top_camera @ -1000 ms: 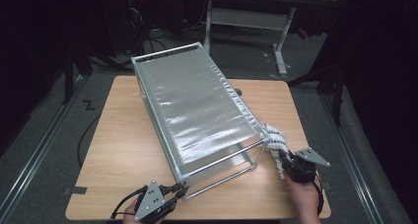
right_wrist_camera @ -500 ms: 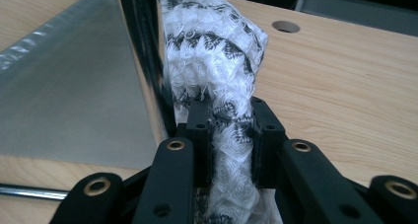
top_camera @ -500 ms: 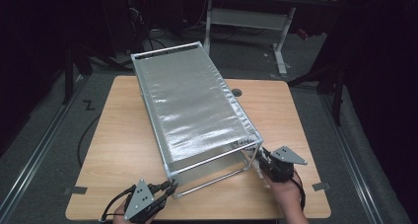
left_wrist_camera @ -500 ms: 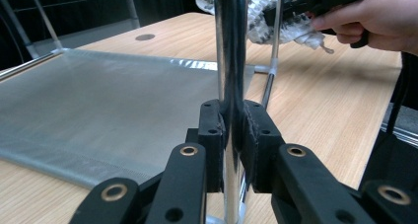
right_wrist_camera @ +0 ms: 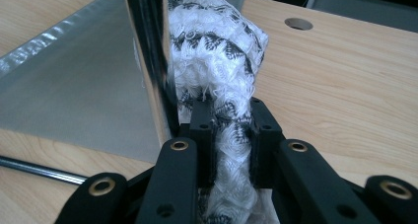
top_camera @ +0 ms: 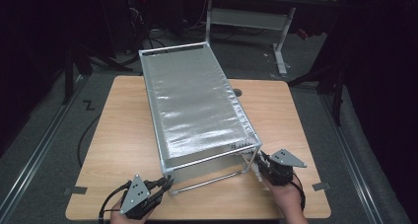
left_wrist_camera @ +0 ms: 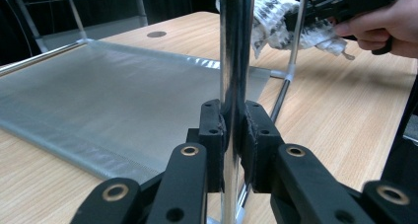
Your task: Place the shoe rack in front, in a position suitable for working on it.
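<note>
two grippers work at the near end of a metal rack [top_camera: 197, 105] that stands on the wooden table [top_camera: 113, 135], its silvery mesh shelf running away from the person. the left gripper [left_wrist_camera: 231, 135] has its jaws shut tight on the rack's near upright post [left_wrist_camera: 235, 51], a polished chrome tube, and seems to be steadying the frame. the right gripper [right_wrist_camera: 230, 135] has just been closing and now pinches a white-and-black knitted cloth [right_wrist_camera: 217, 56] between its pads, with the cloth pressed against the other near post [right_wrist_camera: 150, 51] at the rack's right corner (in the high view the cloth is mostly hidden behind the gripper [top_camera: 268, 166]). the rack looks light but stiff, and its shiny tube is likely slippery, so a firm low hold on the post, as now, should keep it from skating on the table. the cloth is soft, bulky and springy; it will squash and may creep out of the pads when rubbed, so it is best held deep in a thick fold, with enough fabric past the fingertips to wrap the tube.
</note>
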`<state>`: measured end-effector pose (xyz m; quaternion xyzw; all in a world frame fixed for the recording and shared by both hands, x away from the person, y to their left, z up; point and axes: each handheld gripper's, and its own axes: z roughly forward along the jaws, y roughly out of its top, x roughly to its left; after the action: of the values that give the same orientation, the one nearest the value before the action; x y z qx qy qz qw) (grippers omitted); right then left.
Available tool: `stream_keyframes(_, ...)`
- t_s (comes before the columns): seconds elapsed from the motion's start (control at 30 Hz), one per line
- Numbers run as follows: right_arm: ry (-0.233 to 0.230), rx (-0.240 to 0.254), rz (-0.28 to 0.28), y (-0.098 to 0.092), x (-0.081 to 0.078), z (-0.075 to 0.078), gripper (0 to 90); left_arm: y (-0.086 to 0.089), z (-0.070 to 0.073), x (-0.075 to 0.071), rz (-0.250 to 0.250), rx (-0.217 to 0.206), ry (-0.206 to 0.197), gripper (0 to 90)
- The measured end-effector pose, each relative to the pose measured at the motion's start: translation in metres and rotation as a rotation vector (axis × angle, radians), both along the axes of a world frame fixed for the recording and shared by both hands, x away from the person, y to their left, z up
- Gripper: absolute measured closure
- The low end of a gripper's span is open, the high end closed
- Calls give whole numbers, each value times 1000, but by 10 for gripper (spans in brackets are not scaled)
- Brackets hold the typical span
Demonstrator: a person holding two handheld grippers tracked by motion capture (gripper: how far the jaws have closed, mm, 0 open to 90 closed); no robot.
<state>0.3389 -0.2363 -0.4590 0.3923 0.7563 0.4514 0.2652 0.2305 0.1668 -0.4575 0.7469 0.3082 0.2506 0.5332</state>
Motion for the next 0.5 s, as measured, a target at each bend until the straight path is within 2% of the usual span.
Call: stream_keyframes(0.5,-9,-19,-57,-24,-33,0,768,-10,-1,35,-48,-32,12,806)
